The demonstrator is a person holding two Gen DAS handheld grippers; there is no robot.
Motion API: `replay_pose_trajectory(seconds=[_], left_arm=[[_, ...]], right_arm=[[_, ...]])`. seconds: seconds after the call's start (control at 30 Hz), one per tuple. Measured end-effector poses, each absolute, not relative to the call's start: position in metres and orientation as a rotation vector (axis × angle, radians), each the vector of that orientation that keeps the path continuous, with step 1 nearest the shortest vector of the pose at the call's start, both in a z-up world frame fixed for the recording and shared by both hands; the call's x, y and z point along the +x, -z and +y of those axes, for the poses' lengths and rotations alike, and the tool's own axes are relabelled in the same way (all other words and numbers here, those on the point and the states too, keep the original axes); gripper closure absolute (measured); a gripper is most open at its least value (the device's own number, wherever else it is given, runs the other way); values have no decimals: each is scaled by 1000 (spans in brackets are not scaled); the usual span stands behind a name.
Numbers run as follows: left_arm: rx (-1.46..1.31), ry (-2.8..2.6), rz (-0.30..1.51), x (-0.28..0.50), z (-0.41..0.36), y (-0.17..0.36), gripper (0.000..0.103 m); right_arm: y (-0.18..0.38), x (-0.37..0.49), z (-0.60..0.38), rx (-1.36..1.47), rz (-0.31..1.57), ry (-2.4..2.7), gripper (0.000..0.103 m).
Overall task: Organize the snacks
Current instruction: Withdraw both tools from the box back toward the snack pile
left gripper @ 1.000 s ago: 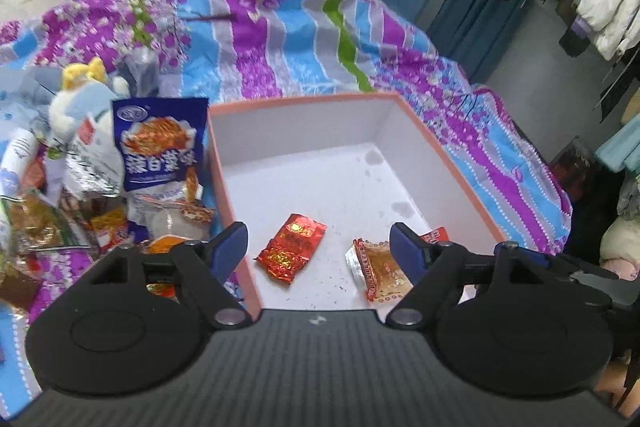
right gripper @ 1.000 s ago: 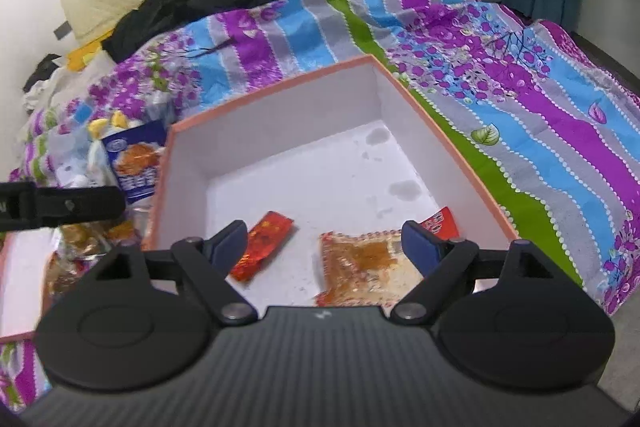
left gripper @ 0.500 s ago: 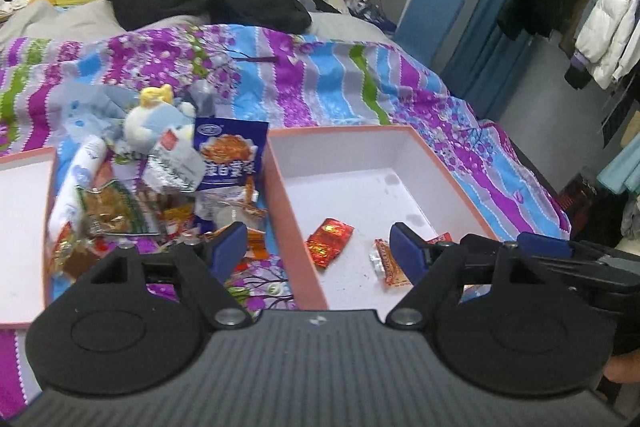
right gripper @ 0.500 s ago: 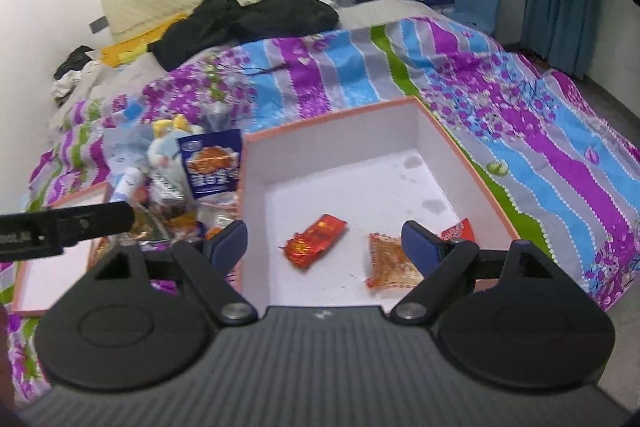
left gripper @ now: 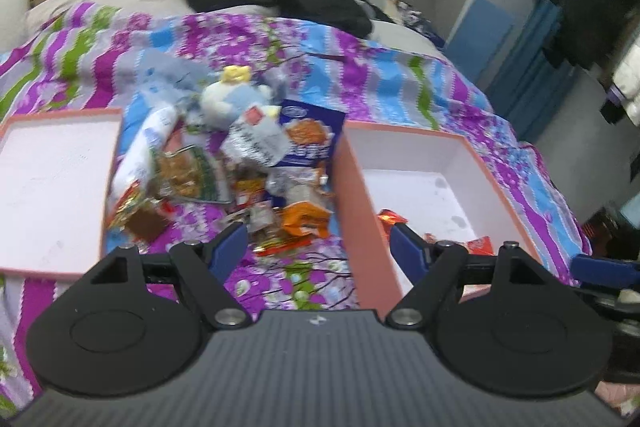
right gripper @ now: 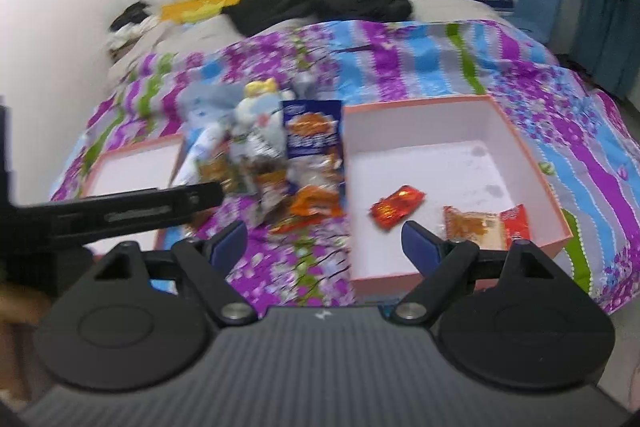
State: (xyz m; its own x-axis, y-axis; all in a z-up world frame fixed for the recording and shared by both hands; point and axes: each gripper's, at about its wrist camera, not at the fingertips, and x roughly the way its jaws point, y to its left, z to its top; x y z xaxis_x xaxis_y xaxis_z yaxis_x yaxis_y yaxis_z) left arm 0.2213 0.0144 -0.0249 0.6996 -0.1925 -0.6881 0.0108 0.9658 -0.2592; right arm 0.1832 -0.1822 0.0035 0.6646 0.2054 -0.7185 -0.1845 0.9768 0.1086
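Left wrist view: the left gripper point(left gripper: 318, 247) hangs with jaws wide and empty over the snack pile point(left gripper: 240, 171) on the bed – its packets blur together. Just right of the pile, the deep pink box point(left gripper: 404, 143) hides its snacks behind a wall.

Right wrist view: the right gripper point(right gripper: 324, 241), jaws wide, holds nothing; right of the pile, the box shows a red packet point(right gripper: 397, 207) and a partly hidden orange packet point(right gripper: 472, 227).
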Motion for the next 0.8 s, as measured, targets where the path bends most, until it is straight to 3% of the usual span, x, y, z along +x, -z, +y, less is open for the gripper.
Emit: replay_pose_trajectory(seconds=[0.4,0.8], left_arm=[[-300,-42,785,208,80,27,21],[-350,-106,785,194,114,33,21]], right_arm=[[-92,174,-124,-123,785,-441,17],[-76,195,-119,-227,916,-410,17]])
